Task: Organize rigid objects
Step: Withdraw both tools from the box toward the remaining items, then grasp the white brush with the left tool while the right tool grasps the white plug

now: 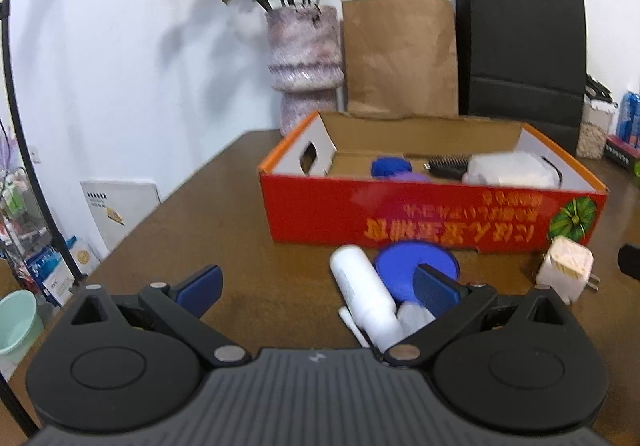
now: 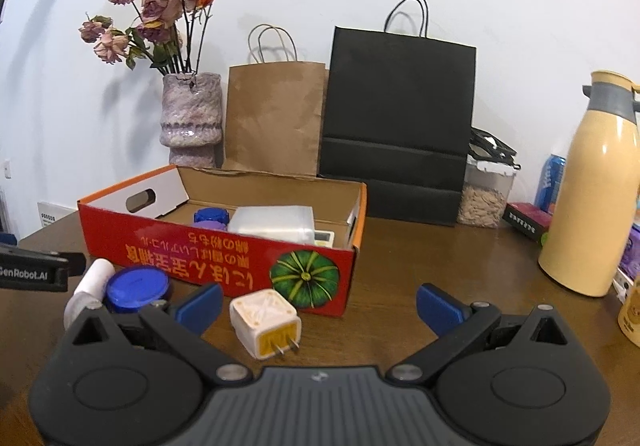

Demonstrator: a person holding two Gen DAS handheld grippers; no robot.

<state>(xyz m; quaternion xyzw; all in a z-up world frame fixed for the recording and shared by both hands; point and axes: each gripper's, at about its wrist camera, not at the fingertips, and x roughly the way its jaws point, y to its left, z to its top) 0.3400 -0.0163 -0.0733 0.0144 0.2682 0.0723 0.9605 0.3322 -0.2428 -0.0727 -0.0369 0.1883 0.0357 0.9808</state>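
Note:
A red cardboard box [image 1: 436, 218] [image 2: 224, 262] stands open on the brown table, holding blue lids, a black hairbrush [image 1: 448, 165] and a white container [image 1: 512, 170] [image 2: 276, 224]. In front of it lie a white bottle [image 1: 366, 298] [image 2: 90, 282], a blue round lid [image 1: 404, 266] [image 2: 136, 286] and a white plug adapter [image 1: 564, 268] [image 2: 266, 322]. My left gripper [image 1: 320, 286] is open just short of the bottle, which lies close to its right finger. My right gripper [image 2: 320, 306] is open, the adapter lying between its fingers nearer the left one.
A vase of dried roses [image 2: 192, 114], a brown paper bag [image 2: 276, 118] and a black paper bag [image 2: 396, 126] stand against the wall behind the box. A yellow thermos [image 2: 592, 198], a jar [image 2: 484, 194] and small packages crowd the right side. The table edge falls off at left.

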